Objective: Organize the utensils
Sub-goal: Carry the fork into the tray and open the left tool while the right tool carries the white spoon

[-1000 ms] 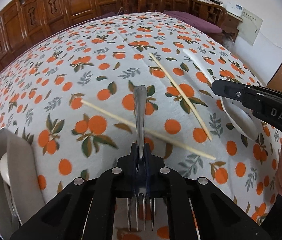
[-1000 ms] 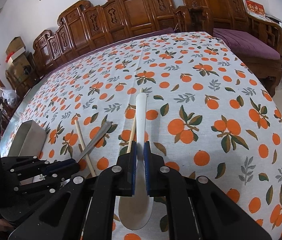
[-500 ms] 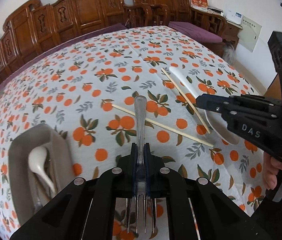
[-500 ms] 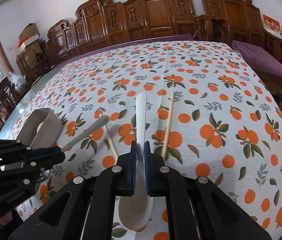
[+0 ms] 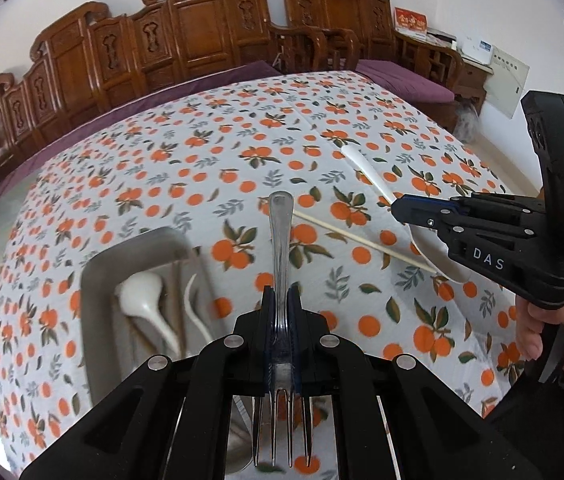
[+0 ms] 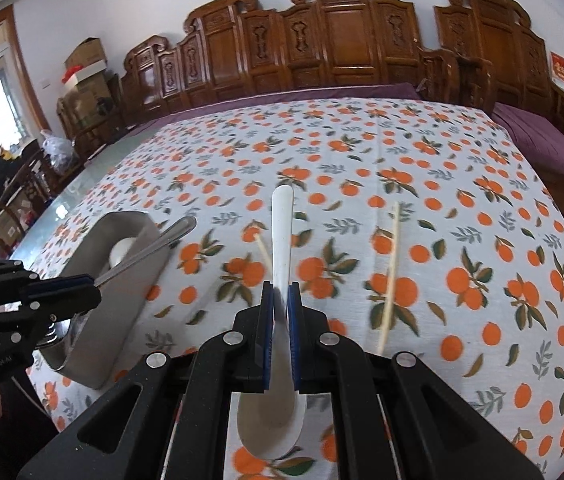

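Observation:
My left gripper [image 5: 280,300] is shut on a metal fork [image 5: 280,236], handle pointing away and tines toward the camera. It hangs just right of a grey tray [image 5: 90,276] that holds a white spoon [image 5: 141,300] and other utensils. My right gripper [image 6: 280,300] is shut on a white ceramic spoon [image 6: 282,232], handle forward and bowl near the camera. In the left wrist view, the right gripper [image 5: 402,210] with its spoon [image 5: 366,168] is at the right, above a chopstick [image 5: 362,240]. In the right wrist view, the left gripper [image 6: 89,286] and fork [image 6: 153,244] hover over the tray [image 6: 129,300].
Two wooden chopsticks [image 6: 390,272] [image 6: 262,248] lie apart on the orange-print tablecloth [image 6: 362,152]. Carved wooden chairs [image 6: 342,36] line the far side of the table. A person's hand [image 5: 530,332] grips the right tool. Boxes and bags stand at the far left.
Both grippers have risen and moved left toward the tray, carrying the fork and the white spoon. The tray has come fully into view. The chopsticks have stayed on the cloth.

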### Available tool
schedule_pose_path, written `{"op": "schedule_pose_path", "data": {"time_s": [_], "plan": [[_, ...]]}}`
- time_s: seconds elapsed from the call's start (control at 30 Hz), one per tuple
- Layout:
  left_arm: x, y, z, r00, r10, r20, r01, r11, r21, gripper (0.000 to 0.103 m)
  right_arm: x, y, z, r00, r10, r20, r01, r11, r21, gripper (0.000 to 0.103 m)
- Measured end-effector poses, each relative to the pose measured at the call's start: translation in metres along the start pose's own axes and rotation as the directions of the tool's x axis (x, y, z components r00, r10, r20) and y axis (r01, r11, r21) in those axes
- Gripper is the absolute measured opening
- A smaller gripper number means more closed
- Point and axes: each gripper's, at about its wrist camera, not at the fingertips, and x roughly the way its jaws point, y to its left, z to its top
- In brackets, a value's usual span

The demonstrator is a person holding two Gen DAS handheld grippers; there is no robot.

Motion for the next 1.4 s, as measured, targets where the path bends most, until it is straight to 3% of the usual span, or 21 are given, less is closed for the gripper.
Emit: {"op": "schedule_pose_path", "data": {"time_s": [0.4, 0.87, 1.4], "plan": [[-0.019, 0.043, -0.018, 0.999, 0.047, 0.010, -0.046, 0.997, -0.068, 0.006, -0.005, 0.035, 0.003, 0.999, 0.052, 0.010, -0.052, 0.997, -0.064, 0.008], [0.010, 0.092, -0.045, 0.990, 0.129, -0.057, -0.136, 0.977, -0.163, 0.006, -0.004, 0.040, 0.003, 0.997, 0.071, 0.005, -0.071, 0.995, -0.071, 0.008], [0.040, 0.094, -0.049, 0.986, 0.130, -0.108, -0.147, 0.976, -0.161, 0.006, 0.000, 0.064, 0.000, 0.992, 0.125, -0.013, -0.125, 0.986, -0.109, 0.008]]}}
